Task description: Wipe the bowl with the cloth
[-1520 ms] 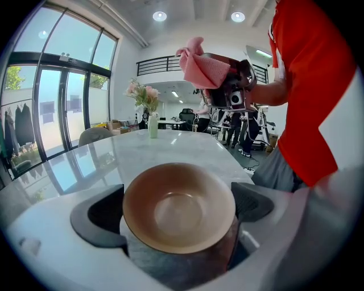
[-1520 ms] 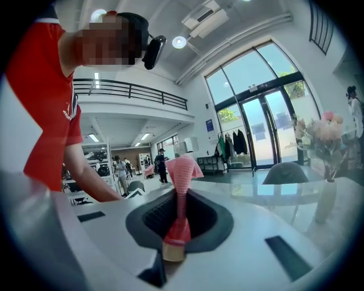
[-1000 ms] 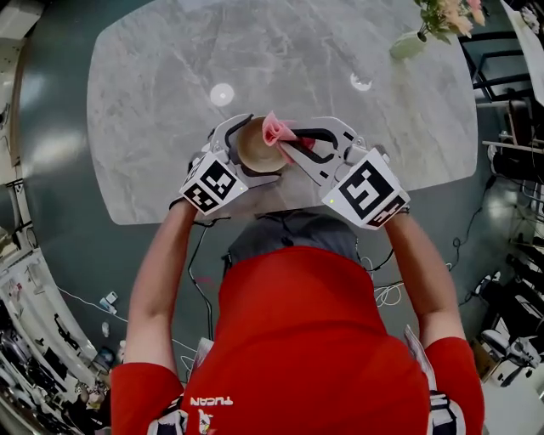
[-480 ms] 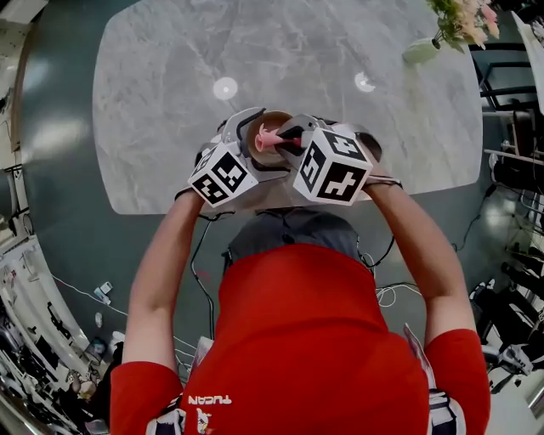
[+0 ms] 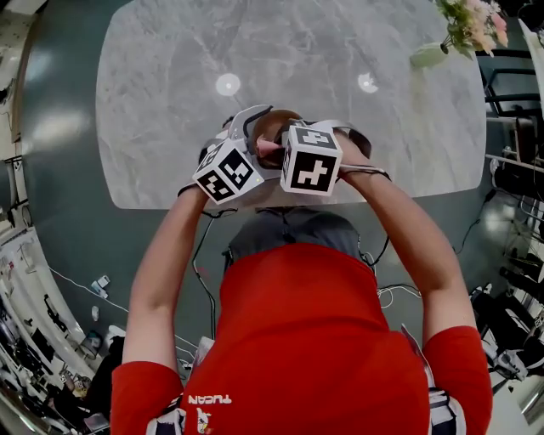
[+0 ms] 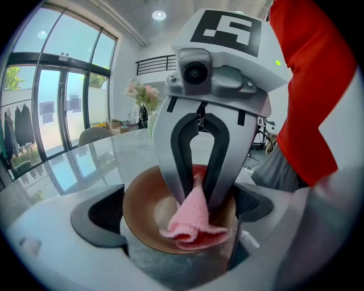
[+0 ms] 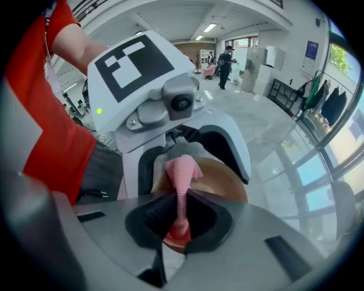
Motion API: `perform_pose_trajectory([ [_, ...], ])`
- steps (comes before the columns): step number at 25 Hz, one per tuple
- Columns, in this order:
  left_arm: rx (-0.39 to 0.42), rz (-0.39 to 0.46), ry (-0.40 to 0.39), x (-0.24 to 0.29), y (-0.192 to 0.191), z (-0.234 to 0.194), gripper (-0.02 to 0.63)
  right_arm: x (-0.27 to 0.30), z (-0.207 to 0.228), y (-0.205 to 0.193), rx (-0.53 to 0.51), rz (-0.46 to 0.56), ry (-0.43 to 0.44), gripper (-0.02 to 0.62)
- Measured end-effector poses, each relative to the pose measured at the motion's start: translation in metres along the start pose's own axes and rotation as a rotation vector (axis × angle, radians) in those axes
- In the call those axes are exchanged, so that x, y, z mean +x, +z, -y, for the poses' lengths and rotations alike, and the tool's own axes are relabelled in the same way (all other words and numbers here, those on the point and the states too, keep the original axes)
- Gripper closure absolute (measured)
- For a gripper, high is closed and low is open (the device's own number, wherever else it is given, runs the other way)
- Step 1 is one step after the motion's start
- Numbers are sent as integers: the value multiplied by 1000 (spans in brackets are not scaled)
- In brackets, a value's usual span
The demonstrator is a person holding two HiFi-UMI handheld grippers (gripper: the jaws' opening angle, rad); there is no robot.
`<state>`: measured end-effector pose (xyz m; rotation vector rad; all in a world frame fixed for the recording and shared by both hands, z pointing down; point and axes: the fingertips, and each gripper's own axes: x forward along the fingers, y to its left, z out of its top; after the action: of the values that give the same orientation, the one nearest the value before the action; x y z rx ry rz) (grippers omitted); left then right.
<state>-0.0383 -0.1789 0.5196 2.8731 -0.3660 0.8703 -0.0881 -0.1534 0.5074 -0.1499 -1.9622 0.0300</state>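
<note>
Two grippers met nose to nose, both loaded.

Left gripper point(image 6: 179, 213): jaws spread about as wide as the bowl point(image 6: 142, 207) and closed on it, one dark pad against each side of the rim. The bowl was brown, sat right between the pads, and its open side faced up and slightly toward the right gripper point(image 7: 181, 213). Head view put it just ahead of the left jaws, over the near edge of the marble table point(image 5: 153, 102). Couldn't tell whether the bowl's base touched the table or hung above it.

Pink cloth point(image 7: 182, 170): the lower end was bunched in a loose fold on the bowl's inner floor, toward the side nearer the left gripper's right pad. The upper end narrowed to a strip running up into the right gripper's jaws.

Right gripper: jaws nearly together, pinching that strip, with cloth the only thing between them. The tips pointed down into the bowl, inside the rim, directly opposite the left gripper. Its own view showed the pads squeezed onto the strip, with the free end flaring out just past the tips and the bowl behind that.

Further right, well clear of both grippers, a vase of flowers point(image 5: 472, 21) stood on the table's far corner.
</note>
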Motion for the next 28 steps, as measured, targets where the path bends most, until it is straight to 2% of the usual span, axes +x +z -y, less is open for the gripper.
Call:
perform_pose_trajectory([
  [5,0,-5,1,0,0,0,23,9,11,9,35,17,-31,574],
  [12,-2,-7,2,0,0,0,23,6,42,2,173,8,-180,574],
  [18,-2,-7,2,-1,-1,0,23,-7,57,-11,237,-36,-288,574],
  [23,-2,-8,1,0,-1,0,23,-16,56,-24,299,-51,-282,574],
  [28,-2,-8,-3,0,-1,0,23,-17,38,-30,291,-69,-214,574],
])
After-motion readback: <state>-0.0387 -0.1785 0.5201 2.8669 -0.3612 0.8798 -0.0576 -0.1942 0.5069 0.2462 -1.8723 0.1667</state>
